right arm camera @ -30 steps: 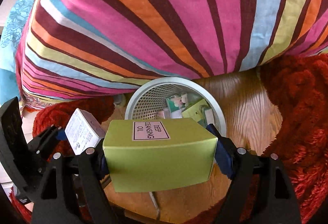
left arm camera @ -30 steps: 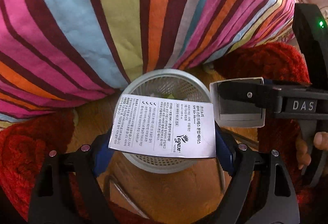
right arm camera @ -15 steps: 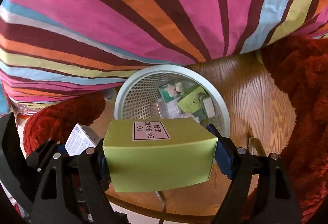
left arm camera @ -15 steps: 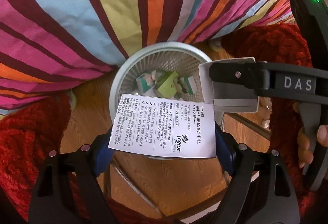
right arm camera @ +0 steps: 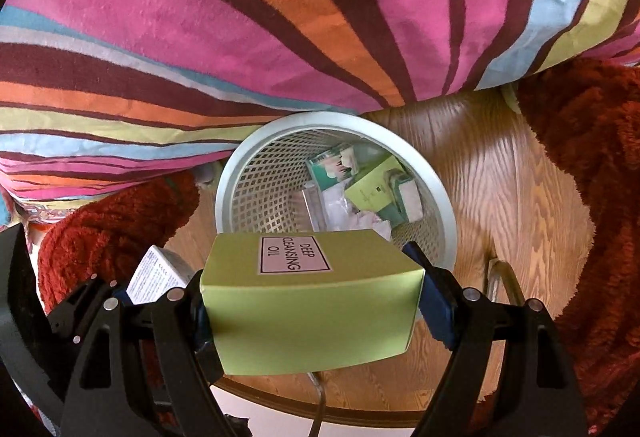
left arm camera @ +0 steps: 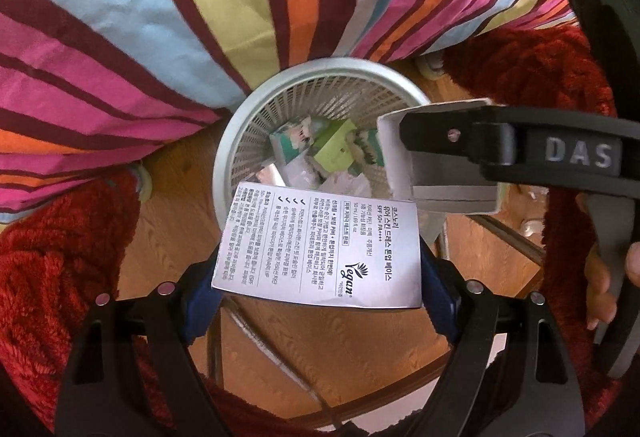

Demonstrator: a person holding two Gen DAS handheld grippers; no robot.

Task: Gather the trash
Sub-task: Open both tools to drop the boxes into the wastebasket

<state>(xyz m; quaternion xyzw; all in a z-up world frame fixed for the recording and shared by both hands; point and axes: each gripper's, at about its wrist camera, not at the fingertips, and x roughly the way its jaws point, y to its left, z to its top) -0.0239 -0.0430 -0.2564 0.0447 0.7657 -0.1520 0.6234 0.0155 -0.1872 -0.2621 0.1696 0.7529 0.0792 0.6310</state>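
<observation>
My left hand-held gripper [left arm camera: 318, 277] clamped on white printed carton [left arm camera: 320, 245]; right hand-held gripper [right arm camera: 316, 297], jaws opening, green cleansing-oil box [right arm camera: 312, 301] between pads, not dropped. Both hang over near rim of mesh wastebasket [right arm camera: 248, 173]. Basket already holds several cartons and crumpled paper [right arm camera: 352, 213]: collecting looks well along. Left: drop both boxes in. Basket stands on wood floor [right arm camera: 500, 165], striped bedding [right arm camera: 280, 17] bulging beside it, red shaggy rug [right arm camera: 592, 157] on either side.

Colours around the grey mesh bin [right arm camera: 440, 205]

Behind bin: cloth [right arm camera: 280, 17] striped pink, orange, maroon, yellow, pale blue. Beside bin: red rug [right arm camera: 592, 165]. Under bin: brown woodgrain floor [right arm camera: 500, 165]. Over bin: lime-green box [right arm camera: 312, 309], white carton [left arm camera: 320, 249] with black print.
</observation>
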